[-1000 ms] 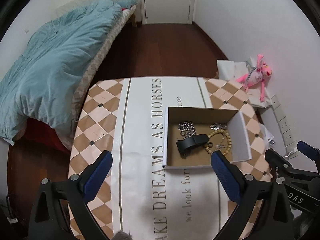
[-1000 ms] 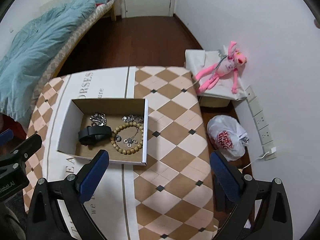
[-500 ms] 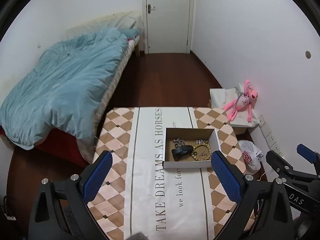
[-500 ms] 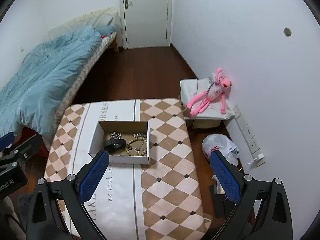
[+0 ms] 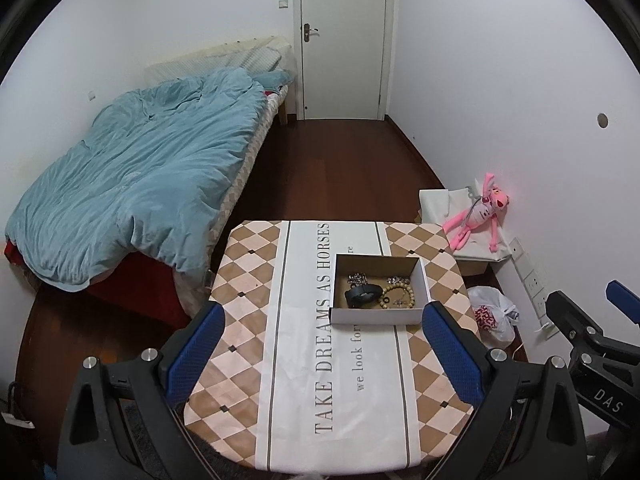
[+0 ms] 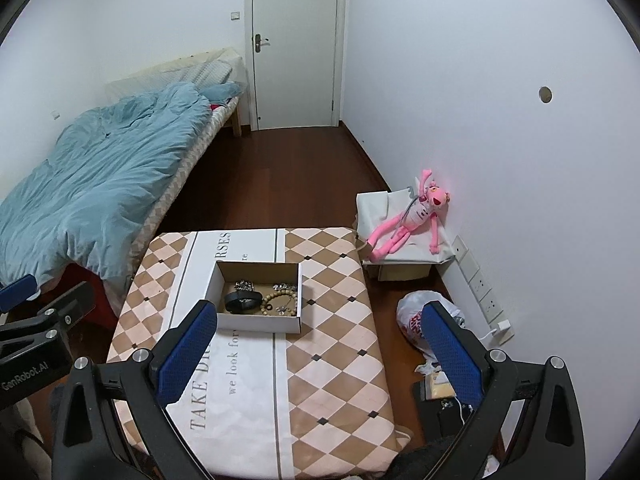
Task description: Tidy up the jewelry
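Both grippers, left gripper (image 5: 322, 334) and right gripper (image 6: 316, 330), are hanging wide open and empty, well above the jewelry box (image 5: 376, 315) sitting on the table (image 5: 248, 272)

One box, four pieces of jewelry inside
One cardboard box (image 5: 376, 315) at frame centre holds one black band (image 5: 362, 294), one wooden bead bracelet (image 5: 396, 296) and two silver chain clusters (image 5: 357, 279); two grippers (image 5: 320, 344), one pink plush toy (image 5: 478, 216)
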The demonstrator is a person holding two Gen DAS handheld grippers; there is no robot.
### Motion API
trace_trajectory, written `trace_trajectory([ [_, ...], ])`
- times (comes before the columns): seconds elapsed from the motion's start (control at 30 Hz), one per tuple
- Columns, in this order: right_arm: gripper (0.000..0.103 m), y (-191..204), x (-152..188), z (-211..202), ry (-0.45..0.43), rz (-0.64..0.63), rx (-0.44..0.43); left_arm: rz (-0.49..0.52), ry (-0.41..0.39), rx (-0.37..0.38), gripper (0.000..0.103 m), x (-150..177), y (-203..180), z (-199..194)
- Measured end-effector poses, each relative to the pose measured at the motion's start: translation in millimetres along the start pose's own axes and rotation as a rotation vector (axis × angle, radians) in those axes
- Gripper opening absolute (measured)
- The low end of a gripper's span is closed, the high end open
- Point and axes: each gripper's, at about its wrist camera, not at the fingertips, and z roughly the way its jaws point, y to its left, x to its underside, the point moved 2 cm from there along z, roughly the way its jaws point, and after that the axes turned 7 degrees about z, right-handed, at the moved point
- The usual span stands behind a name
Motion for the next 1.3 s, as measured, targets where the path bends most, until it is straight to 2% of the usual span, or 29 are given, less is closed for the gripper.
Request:
trace_trajectory([
  [0.33,0.103,-5,-1,5,0.027,0.0,0.018,0.006,0.041,0.007,0.101,2,-7,7],
  [0.83,0.103,-5,-28,60,0.092,0.01,0.052,0.002,0.149,0.007,0.101,-22,-12,57],
  [1.3,0.103,-4,-35,106,0.167,-0.005,0.069,0.021,0.205,0.009,0.101,-33,-18,91],
])
